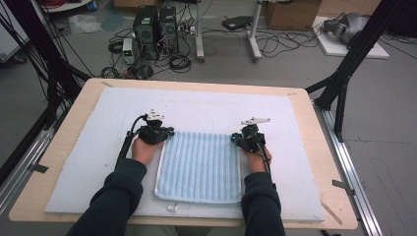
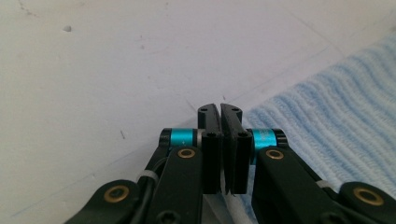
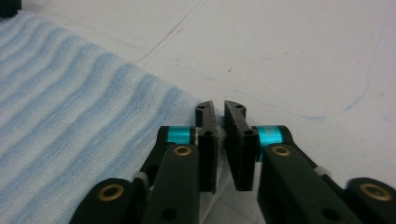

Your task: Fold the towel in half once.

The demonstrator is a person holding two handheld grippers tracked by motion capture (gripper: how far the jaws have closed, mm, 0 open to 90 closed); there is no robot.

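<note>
A light blue ribbed towel (image 1: 199,167) lies flat on the white mat (image 1: 211,105), near the table's front. My left gripper (image 1: 167,133) sits at the towel's far left corner and my right gripper (image 1: 237,140) at its far right corner, both low on the mat. In the left gripper view the jaws of the left gripper (image 2: 220,108) are pressed together over the edge of the towel (image 2: 336,107). In the right gripper view the right gripper (image 3: 218,105) stands nearly closed, with the corner of the towel (image 3: 70,102) pinched between its pads.
The mat covers most of the wooden table (image 1: 319,162). A small white tag (image 1: 172,206) sticks out at the towel's near edge. Beyond the table are computer towers (image 1: 155,29), cables and cardboard boxes on the floor, and black frame legs (image 1: 344,73) at both sides.
</note>
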